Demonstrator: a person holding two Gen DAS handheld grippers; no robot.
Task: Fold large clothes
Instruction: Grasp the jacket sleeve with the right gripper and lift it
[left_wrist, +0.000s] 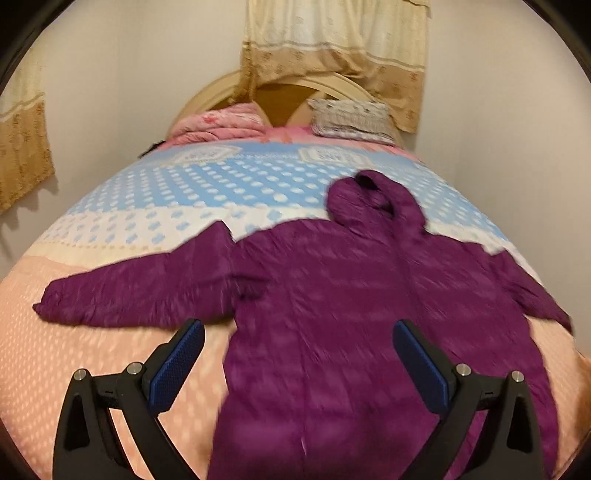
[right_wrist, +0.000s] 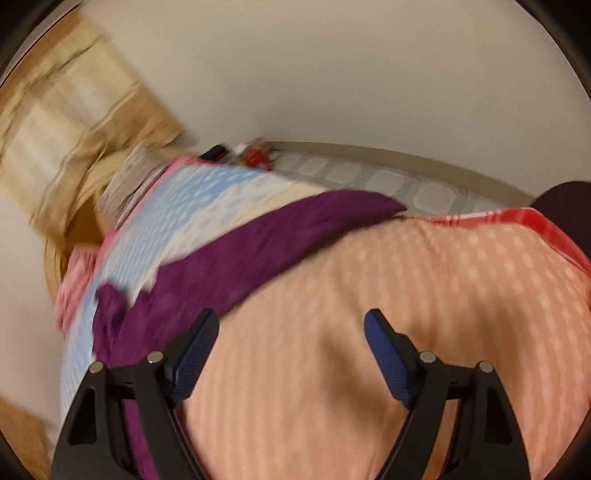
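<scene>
- While the purple jacket (left_wrist: 325, 280) lies flat and face up on the bed (left_wrist: 110, 369) with both sleeves spread out and the hood toward the headboard, no fold shows yet — the whole task looks to be ahead.
- Left sleeve (left_wrist: 140, 291): stretched straight out over the peach part of the bedspread, cuff well away from the body.
- Left gripper (left_wrist: 299, 332): fingers spread wide and empty, hanging over the jacket's lower left edge, nothing between the pads.
- Jacket body: puffy, quilted, closed down the middle — bulky stuff that will likely spring back when folded.
- Right sleeve (right_wrist: 295, 229): reaches out toward the bed's far edge.
- Right gripper (right_wrist: 291, 321): fingers apart and holding nothing, over bare bedspread just beside the sleeve; the view is blurred.
</scene>
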